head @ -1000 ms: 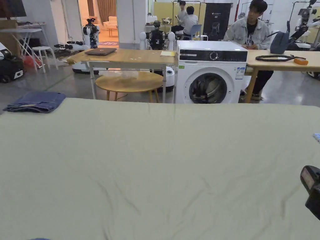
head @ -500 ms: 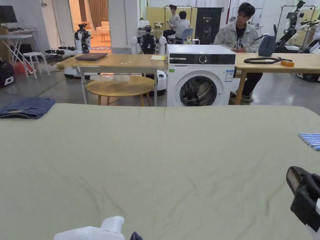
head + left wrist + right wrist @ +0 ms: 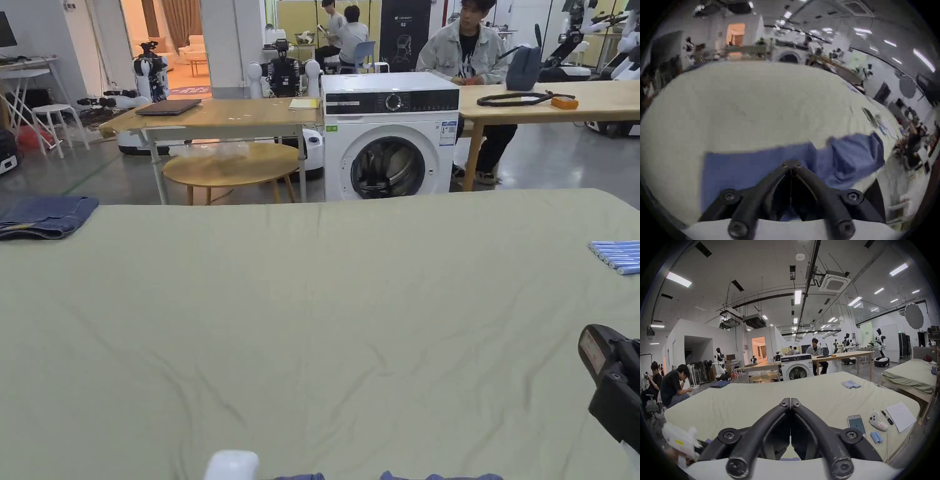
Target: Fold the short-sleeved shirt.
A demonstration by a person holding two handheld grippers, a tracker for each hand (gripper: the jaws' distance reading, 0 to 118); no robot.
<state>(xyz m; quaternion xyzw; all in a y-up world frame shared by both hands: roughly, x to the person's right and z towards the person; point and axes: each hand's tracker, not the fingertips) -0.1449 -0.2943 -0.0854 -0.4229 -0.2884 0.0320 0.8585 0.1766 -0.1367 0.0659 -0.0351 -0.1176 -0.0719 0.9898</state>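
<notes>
- Right now the blue short-sleeved shirt lies on the bed's pale green sheet, at the near edge by the person; the left gripper view shows a flat part to the left and a rumpled, raised part to the right, though that picture is blurred.
- From the head view, just slivers of the shirt's blue cloth peek up along the bed's near edge.
- Over the shirt sits the left gripper, its two black jaws brought together at the tips; whether any cloth is caught between them I cannot tell.
- Over at the right edge, the right gripper is held above the sheet with its jaws together, tip to tip, and nothing between them.
- Near the bed's right edge lie a phone, a white controller, a pen, a sheet of paper and two pale blue cells.
- Farther along that right side, a row of the same pale blue cylinders lies on the sheet.
- Folded jeans rest at the far left corner.
- Beyond the far edge stands a white washing machine, with a person seated at a wooden table behind it.
</notes>
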